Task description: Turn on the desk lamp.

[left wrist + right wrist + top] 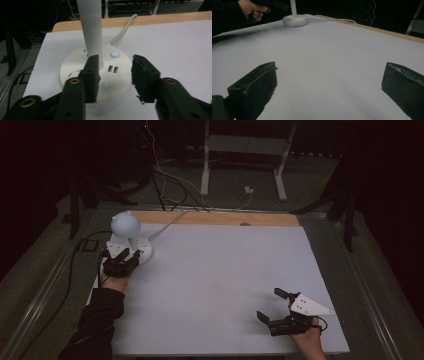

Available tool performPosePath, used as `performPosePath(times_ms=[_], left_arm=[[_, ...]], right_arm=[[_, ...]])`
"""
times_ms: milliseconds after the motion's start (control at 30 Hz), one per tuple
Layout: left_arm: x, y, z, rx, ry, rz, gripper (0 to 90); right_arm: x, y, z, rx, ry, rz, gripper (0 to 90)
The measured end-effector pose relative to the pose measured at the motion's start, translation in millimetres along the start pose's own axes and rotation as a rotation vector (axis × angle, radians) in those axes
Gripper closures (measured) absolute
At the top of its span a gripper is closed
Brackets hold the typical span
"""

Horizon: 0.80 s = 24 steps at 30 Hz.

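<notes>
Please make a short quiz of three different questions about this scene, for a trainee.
1. True or false: the right gripper holds the white round lamp base.
2. Which gripper is at the lamp base: A left, B right?
3. Fill in: the small round power button on the base glows ____.

Key: 1 false, it is open above the bare white table sheet. 2 A, the left gripper. 3 blue.

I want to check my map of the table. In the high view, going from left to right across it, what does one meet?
Left hand-held gripper → white lamp base → bare white table surface → right hand-held gripper.
</notes>
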<state>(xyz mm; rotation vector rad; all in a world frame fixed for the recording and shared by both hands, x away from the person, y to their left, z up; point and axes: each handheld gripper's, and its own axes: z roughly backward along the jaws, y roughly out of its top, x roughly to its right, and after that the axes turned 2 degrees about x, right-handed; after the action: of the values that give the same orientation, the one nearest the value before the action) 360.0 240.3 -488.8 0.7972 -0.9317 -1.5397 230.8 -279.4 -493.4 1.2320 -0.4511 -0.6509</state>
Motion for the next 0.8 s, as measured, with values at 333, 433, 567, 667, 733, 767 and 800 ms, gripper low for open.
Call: performPosePath(times_ms=[333, 433, 567, 667, 733, 767, 800], left_arm=[[0.0, -3.2, -5.7, -0.015, -0.01, -0.024, 77.9], [-1.6, -4.6, -8.8, -0.024, -0.021, -0.03, 79.3], [-3.4, -7.3, -13.2, -0.035, -0.023, -0.049, 83.7], [-5.4, -9.1, -16.6, -0.043, -0.023, -0.048, 87.2], [-7.1, -9.4, -18.2, -0.045, -0.019, -0.042, 89.3], [-8.0, -9.4, -18.8, -0.046, -0.023, -0.033, 89.7], [-8.8, -9.5, -19.5, -0.045, -0.02, -0.035, 90.0]], right_arm=[[0.0, 0.0, 0.0, 0.0, 0.0, -0.001, 0.0], [-0.5, 0.3, 0.2, 0.002, 0.0, 0.0, 0.0], [0.1, -0.2, 0.1, -0.001, 0.0, -0.004, 0.0], [-0.1, 0.3, 0.0, 0.003, 0.002, 0.001, 0.0], [0.0, -0.1, -0.2, -0.002, 0.002, -0.003, 0.0], [0.0, -0.3, -0.2, -0.002, 0.003, -0.003, 0.0], [-0.1, 0.0, -0.1, 0.0, 0.004, 0.0, 0.0]])
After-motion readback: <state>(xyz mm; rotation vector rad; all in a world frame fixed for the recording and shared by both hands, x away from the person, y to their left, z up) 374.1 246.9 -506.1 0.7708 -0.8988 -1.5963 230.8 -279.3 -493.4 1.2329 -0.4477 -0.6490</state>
